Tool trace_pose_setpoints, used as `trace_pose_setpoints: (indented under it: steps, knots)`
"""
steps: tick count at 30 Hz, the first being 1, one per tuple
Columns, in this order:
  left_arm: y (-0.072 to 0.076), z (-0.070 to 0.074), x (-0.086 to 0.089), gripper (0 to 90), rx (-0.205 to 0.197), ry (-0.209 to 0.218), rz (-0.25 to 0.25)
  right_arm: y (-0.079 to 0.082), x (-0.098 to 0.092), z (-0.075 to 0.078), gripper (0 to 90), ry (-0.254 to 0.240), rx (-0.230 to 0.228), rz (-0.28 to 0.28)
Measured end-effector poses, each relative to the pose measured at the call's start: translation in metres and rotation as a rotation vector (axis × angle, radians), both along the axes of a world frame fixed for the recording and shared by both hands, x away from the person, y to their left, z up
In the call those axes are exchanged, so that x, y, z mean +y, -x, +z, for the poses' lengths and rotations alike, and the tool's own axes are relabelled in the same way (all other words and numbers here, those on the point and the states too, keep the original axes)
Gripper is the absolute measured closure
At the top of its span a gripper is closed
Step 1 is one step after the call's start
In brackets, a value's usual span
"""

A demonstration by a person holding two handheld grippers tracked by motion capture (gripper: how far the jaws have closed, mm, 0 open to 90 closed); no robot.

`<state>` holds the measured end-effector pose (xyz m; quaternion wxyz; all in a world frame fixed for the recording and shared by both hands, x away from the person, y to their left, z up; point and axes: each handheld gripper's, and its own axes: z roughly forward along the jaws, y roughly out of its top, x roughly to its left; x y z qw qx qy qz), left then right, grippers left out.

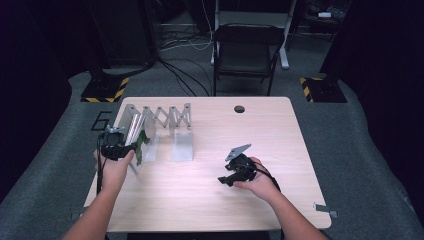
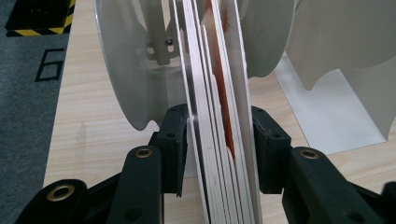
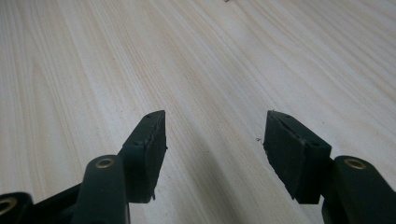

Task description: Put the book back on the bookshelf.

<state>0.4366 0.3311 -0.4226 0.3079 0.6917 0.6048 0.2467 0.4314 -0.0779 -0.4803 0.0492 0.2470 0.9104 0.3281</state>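
Books: we see a thin stack of white books (image 2: 219, 140) standing upright on edge, one with a red-brown strip along it, set in the leftmost slot of the rack near the desk's left edge. In the high view the stack (image 1: 141, 145) shows a dark green cover.

Left gripper: our left gripper (image 2: 219, 140) has its black jaws on either side of the stack. The left pad sits at the outermost white sheet; the right pad stands just beside the last cover. We cannot tell whether the pads press on the stack. In the high view the gripper (image 1: 131, 148) sits at the rack's left end, held by the left hand (image 1: 115, 167).

Rack: an expanding metal book rack (image 1: 160, 116) with pale curved dividers and a scissor lattice along its back stands on the left half of the desk, nearer the far edge. Its flat base plates (image 1: 182, 147) lie toward the middle.

Right gripper: our right gripper (image 3: 212, 140) has its jaws wide apart with nothing between them, over bare wood. In the high view it (image 1: 226, 180) sits on the desk's right half, toward the near edge, held by the right hand (image 1: 257, 182), well apart from the rack.

Desk: a light wooden desk (image 1: 225, 210) with a round cable hole (image 1: 239, 108) near its far edge.
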Motion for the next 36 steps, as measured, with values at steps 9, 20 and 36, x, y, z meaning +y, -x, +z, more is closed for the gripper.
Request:
trace_pose_setpoints:
  steps: [9,20,36]
  knots:
    - [0.011,0.016,0.001,58.5,-0.038,-0.013,0.000,0.000,-0.001,0.002,39.0,-0.011,-0.003,-0.007]
    - [0.018,0.037,-0.003,58.6,-0.059,-0.034,-0.031,-0.001,-0.004,0.001,39.1,-0.015,0.009,-0.027]
    - [0.024,0.055,-0.011,55.8,-0.055,-0.032,-0.084,-0.004,-0.010,-0.002,39.0,-0.031,0.020,-0.049]
